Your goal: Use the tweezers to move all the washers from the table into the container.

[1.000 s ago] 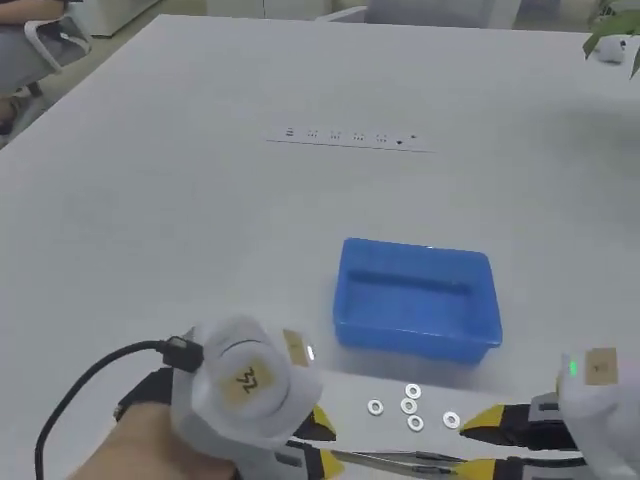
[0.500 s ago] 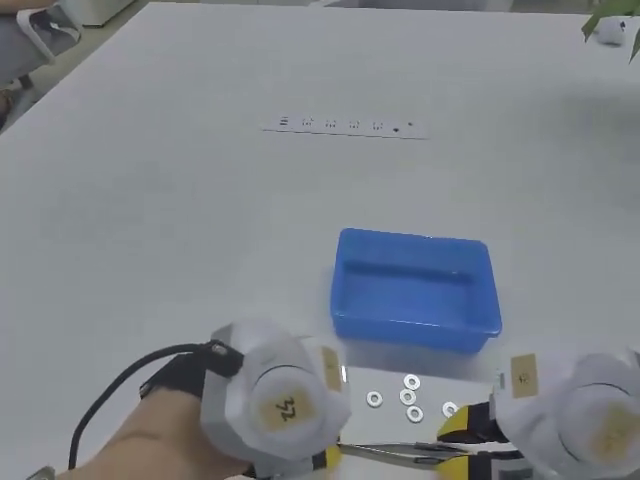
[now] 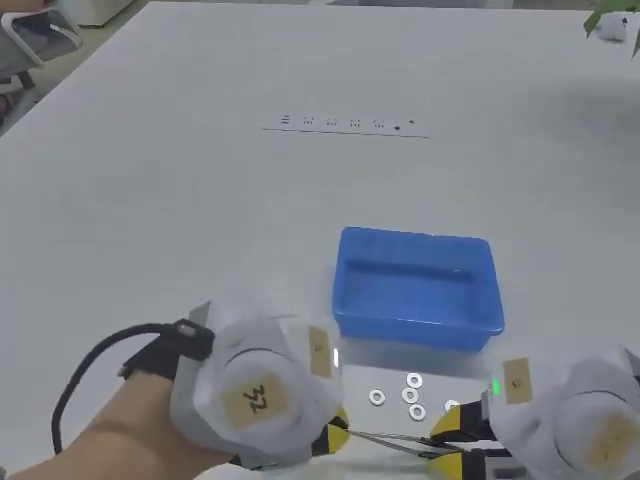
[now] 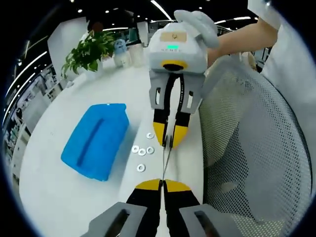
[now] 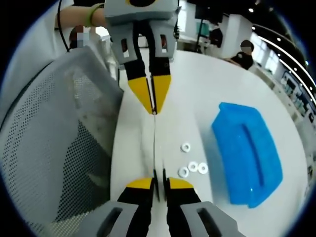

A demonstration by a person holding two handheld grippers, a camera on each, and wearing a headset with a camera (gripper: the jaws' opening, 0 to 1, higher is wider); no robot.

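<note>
At the left, our left tool had its jaws pressed shut on one end of the thin steel tweezers, which stretched rightward along the near edge of the white table. We judged that they were held at both ends so the grip could be passed over or reset without dropping them. Just beyond the tweezers' middle, five small silver ring-shaped washers lay loose in a cluster on the table, none lifted. Behind them sat the blue rectangular plastic container, open side up and near enough for short carries. Its inside looked bare to us. At the right, our right tool was closed on the tweezers' other end, its tips facing those of the left tool.
</note>
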